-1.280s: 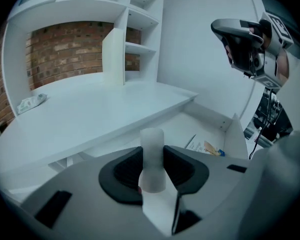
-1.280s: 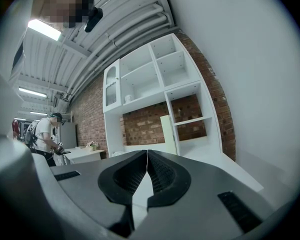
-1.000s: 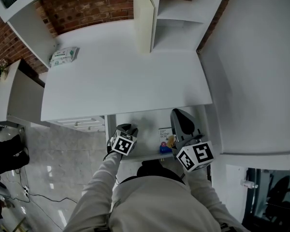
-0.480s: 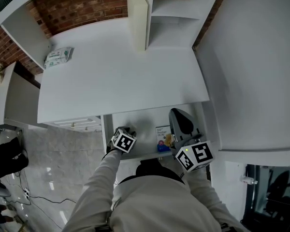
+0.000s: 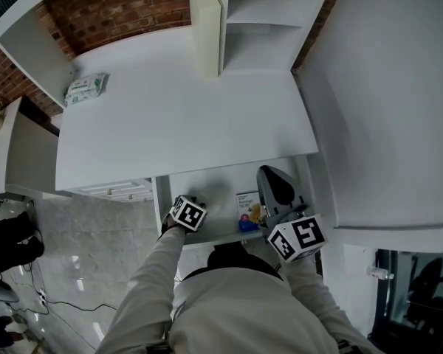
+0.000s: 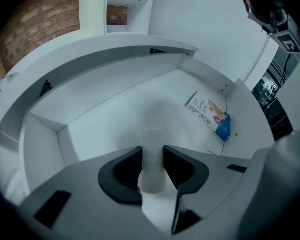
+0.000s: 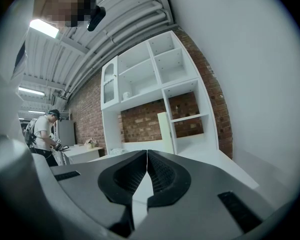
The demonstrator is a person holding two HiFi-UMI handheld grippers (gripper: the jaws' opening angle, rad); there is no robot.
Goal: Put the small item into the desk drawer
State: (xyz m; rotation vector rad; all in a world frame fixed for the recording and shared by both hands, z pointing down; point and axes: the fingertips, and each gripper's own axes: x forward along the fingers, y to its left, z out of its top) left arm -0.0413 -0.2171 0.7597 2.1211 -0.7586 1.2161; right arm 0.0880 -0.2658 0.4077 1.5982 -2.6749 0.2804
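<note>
The left gripper (image 6: pixel 153 156) squeezes the small item (image 6: pixel 152 139); set it softly in the drawer (image 6: pixel 105 129), clear of the packet (image 6: pixel 210 115) at two o'clock. The right gripper (image 7: pixel 147 156) is clenched.

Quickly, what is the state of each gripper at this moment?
Left gripper: closed on the small white item.
Right gripper: closed, nothing between its fingers.
</note>
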